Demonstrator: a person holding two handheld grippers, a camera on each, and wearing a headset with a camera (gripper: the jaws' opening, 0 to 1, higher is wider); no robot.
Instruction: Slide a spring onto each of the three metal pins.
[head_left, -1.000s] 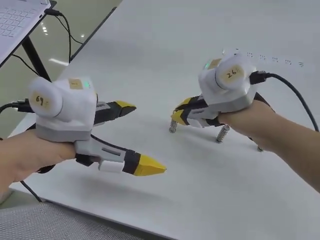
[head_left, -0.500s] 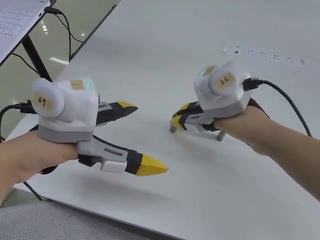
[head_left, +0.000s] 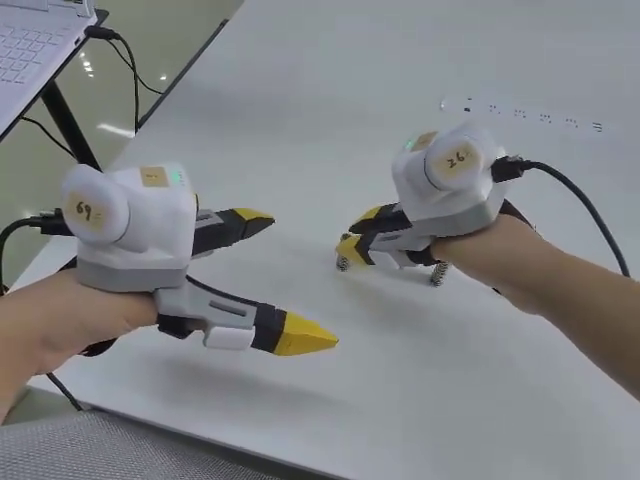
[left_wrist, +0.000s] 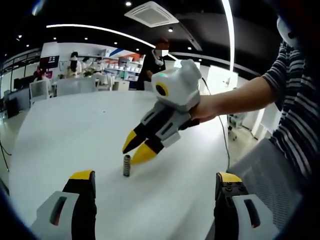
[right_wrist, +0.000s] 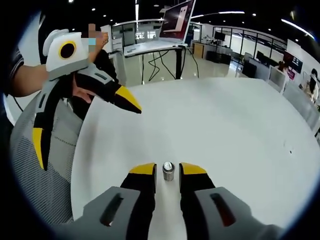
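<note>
Over the table (head_left: 300, 100), right tool (right_wrist: 168, 170) narrowly straddles a spring (right_wrist: 168, 172); left tool (left_wrist: 155, 176) gapes.

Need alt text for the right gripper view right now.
The right gripper sets its yellow-tipped fingers either side of a small upright metal spring on the white table, a sliver of gap each side. The left gripper hangs wide open at upper left.

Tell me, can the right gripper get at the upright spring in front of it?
Likely yes: the spring stands between the right gripper's open jaws, nothing in between; the left gripper hovers apart.
</note>
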